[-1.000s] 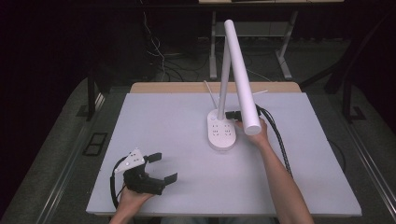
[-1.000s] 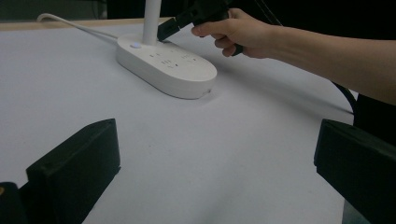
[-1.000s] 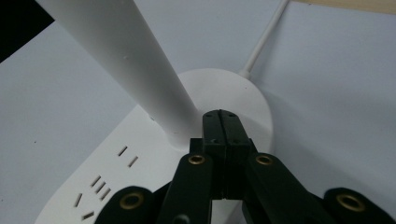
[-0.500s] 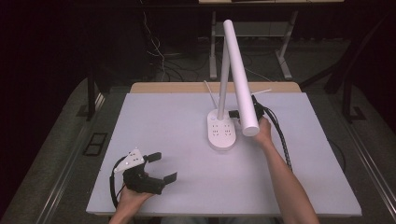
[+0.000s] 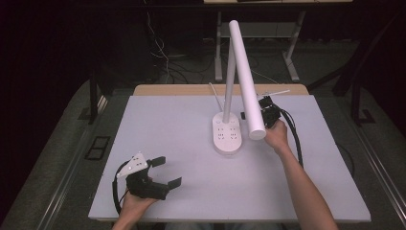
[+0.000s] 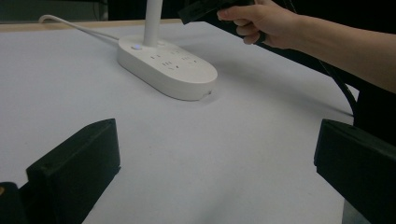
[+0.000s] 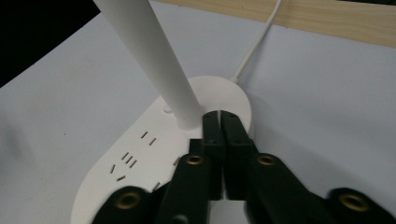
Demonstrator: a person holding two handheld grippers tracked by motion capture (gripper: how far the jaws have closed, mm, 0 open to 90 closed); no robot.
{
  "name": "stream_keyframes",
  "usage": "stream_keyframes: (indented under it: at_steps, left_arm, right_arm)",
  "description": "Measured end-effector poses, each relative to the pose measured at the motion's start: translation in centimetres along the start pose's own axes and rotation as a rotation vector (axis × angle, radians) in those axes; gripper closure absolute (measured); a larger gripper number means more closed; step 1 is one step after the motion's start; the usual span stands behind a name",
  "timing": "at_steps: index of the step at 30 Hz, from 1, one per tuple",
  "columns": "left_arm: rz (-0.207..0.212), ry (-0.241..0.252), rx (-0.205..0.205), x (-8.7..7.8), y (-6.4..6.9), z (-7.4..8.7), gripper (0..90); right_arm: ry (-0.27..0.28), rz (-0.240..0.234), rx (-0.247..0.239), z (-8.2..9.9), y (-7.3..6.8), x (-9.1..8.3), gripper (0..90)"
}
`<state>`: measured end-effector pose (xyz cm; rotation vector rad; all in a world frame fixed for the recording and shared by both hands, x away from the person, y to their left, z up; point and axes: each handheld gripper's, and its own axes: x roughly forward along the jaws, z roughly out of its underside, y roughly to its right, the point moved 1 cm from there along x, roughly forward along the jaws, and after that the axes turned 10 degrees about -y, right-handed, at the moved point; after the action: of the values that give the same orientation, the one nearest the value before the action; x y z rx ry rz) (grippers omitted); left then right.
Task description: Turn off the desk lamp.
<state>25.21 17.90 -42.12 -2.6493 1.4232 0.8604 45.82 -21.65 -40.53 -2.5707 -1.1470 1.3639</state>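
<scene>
One white tabletop [image 5: 182,139], dark room

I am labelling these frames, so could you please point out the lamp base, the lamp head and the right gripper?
lamp base [image 5: 226,136], high view, flat top with sockets.
lamp head [image 5: 245,81], high view, middle of the white tube.
right gripper [image 7: 220,122], right gripper view, between its fingertips.
</scene>
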Motion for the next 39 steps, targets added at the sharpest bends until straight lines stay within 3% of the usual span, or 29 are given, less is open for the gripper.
stream_keyframes:
  at_steps: [6,11,18,23,25,27,39]
  left_arm:
    - [0.002,0.001,0.000,0.1,0.1,0.0,0.0]
    - [0.005,0.002,0.001,0.2,0.1,-0.1,0.0]
    - [0.007,0.002,0.001,0.3,0.2,-0.1,0.0]
    - [0.006,0.004,-0.001,0.3,0.2,-0.1,0.0]
    - [0.005,0.004,-0.001,0.3,0.2,-0.1,0.0]
    - [0.003,0.005,-0.001,0.3,0.2,-0.1,0.0]
    - [-0.003,0.005,0.002,0.3,0.2,-0.1,0.0]
  right_arm:
    - [0.011,-0.009,-0.028,0.7,-0.6,-2.0,71.8]
    - [0.048,-0.034,-0.022,1.5,-1.2,-3.7,57.8]
    - [0.059,-0.031,-0.047,2.9,-2.4,-5.5,39.3]
    - [0.075,-0.019,-0.046,4.2,-3.2,-6.6,14.9]
    - [0.076,-0.012,-0.048,4.8,-3.5,-7.0,11.0]
    - [0.068,-0.005,-0.040,5.4,-3.7,-7.4,0.7]
    - [0.108,-0.026,-0.054,9.2,-5.3,-9.7,0.6]
